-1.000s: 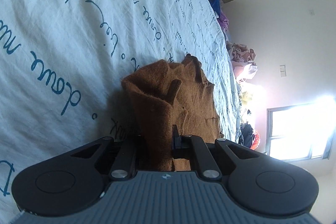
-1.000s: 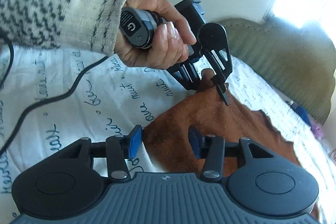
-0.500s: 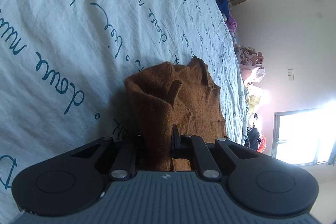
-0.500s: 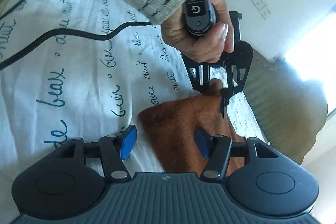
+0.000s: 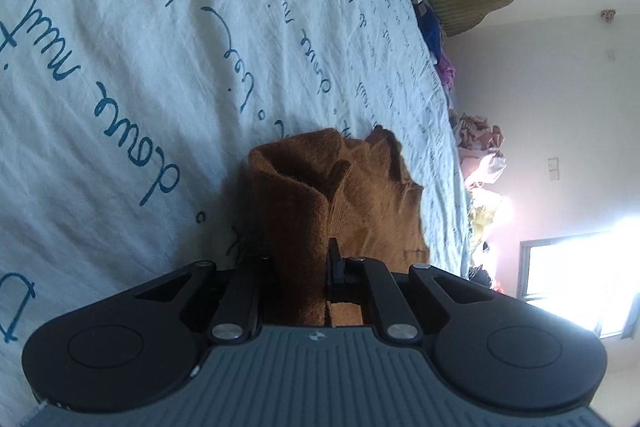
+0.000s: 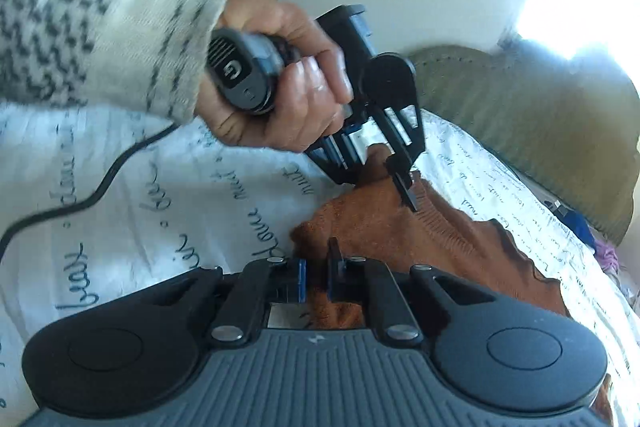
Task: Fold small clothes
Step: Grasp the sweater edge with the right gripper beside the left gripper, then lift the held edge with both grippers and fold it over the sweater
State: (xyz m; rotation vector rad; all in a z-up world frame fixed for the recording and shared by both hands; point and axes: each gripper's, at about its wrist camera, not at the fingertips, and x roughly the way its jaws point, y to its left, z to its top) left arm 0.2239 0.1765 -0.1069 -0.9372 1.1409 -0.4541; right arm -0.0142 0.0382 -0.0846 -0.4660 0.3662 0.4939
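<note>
Now brown cloth [image 6: 432, 239] pinched between both tongs.

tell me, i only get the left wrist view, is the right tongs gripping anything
Observer: Yes, the right tongs are shut on the near corner of the fuzzy brown knit garment.
Operator: whats holding my left tongs
Observer: A bare hand in a cream and grey patterned knit sleeve holds the left tongs.
Operator: any cable near the cloth
Observer: A black cable trails over the white bedsheet with blue script, off to the garment's left, not touching it.
</note>
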